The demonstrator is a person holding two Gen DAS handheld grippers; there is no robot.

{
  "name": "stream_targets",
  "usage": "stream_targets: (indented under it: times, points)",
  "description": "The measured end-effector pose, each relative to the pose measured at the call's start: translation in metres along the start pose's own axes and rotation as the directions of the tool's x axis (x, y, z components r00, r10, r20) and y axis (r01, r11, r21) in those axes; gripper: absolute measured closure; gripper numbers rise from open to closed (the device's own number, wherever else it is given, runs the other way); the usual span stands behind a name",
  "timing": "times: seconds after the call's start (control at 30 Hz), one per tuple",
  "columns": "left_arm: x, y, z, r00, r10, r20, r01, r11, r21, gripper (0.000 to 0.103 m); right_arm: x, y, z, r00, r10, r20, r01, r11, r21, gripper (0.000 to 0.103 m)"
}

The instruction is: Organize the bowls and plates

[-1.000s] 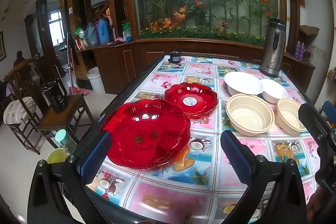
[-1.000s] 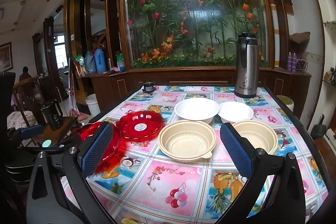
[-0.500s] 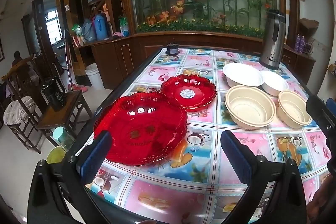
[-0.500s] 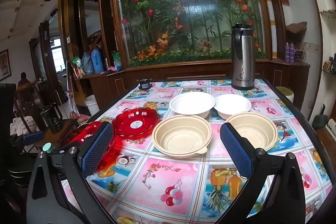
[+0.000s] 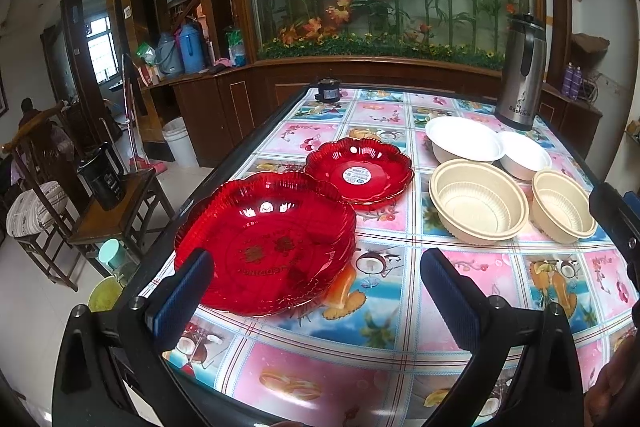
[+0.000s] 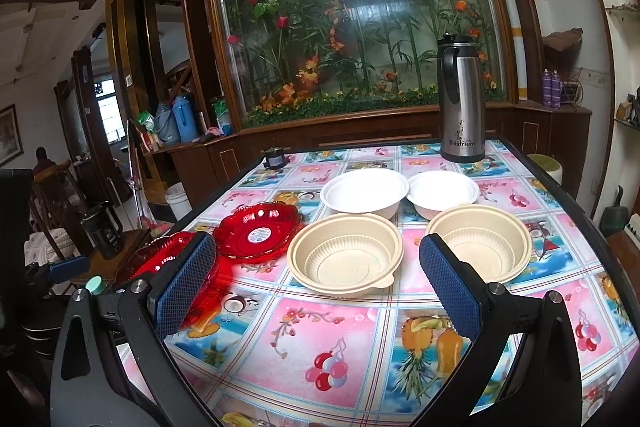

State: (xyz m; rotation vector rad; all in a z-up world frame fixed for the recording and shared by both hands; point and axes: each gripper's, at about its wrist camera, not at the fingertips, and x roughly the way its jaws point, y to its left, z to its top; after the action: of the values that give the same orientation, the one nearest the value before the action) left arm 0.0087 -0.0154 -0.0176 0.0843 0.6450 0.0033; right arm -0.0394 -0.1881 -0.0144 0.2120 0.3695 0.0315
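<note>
Tools, left (image 5: pixel 312 291) and right (image 6: pixel 316 275), gape empty; large red plate (image 5: pixel 264 243) overhanging the worktop (image 5: pixel 400 355) edge could slide off if nudged.

Large red plate (image 5: pixel 264 247), lower left of the left wrist view: glossy translucent plastic, ribbed rim. Small red plate (image 5: pixel 359 175): same finish, paper sticker at centre. Beige bowls (image 6: pixel 345 251): matt plastic, ribbed inner walls. White bowls (image 6: pixel 362 191): smooth, matt. Desk (image 6: pixel 320 343): glossy printed oilcloth. Flask (image 6: pixel 461 99), upper right: brushed metal, black plastic trim. Tongs pads (image 6: pixel 448 287): blue textured rubber.
</note>
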Motion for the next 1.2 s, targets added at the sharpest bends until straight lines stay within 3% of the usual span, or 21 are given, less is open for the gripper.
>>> stream_targets:
  times: [1.2]
  points:
    - [0.015,0.055,-0.009,0.998,0.058,-0.037,-0.060,0.995,-0.073,0.000,0.003,0.049,-0.004,0.999,0.045,-0.018,-0.047,0.991,-0.125,0.000]
